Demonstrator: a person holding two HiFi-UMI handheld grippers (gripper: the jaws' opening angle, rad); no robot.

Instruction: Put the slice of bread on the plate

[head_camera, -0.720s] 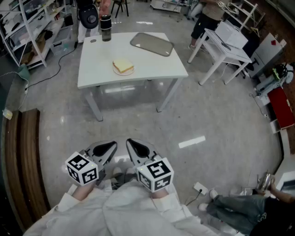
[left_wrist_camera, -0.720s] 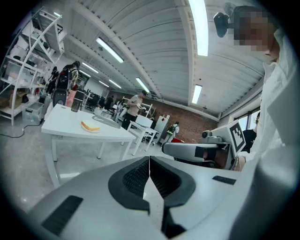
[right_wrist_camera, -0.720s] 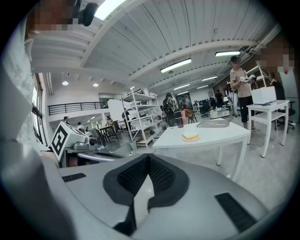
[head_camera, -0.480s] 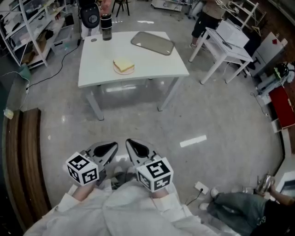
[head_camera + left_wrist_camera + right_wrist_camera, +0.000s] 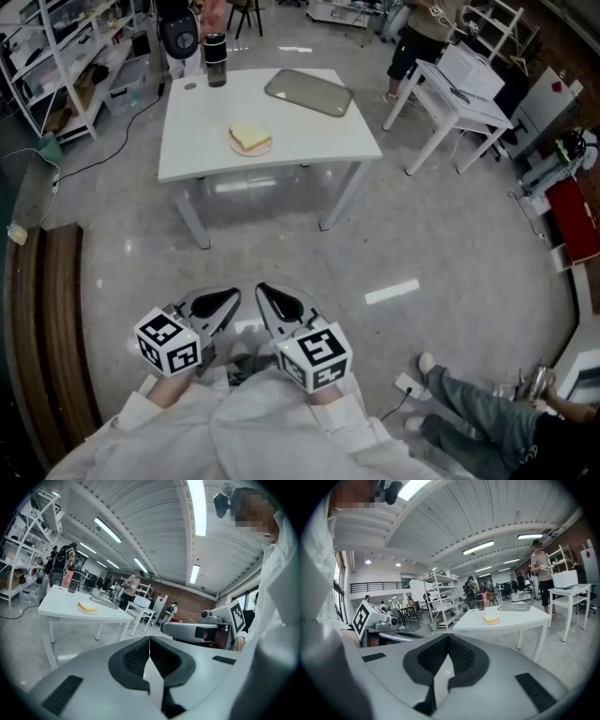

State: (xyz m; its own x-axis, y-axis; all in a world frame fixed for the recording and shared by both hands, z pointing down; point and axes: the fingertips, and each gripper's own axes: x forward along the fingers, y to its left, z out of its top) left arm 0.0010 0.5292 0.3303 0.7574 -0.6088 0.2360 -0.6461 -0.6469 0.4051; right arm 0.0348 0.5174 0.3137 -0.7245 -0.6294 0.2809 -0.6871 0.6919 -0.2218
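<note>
A slice of bread lies on a small plate near the middle of the white table, far ahead of me. The bread and the bread show small in both gripper views. My left gripper and right gripper are held close to my body over the floor, well short of the table. Both are shut with nothing between the jaws.
A grey tray lies at the table's far right and a dark cup stands at its far left. Shelving lines the left. A second white table stands to the right, with a person beside it. Someone's legs are at lower right.
The grippers have stayed put. The legs at the lower right have stretched out further into view.
</note>
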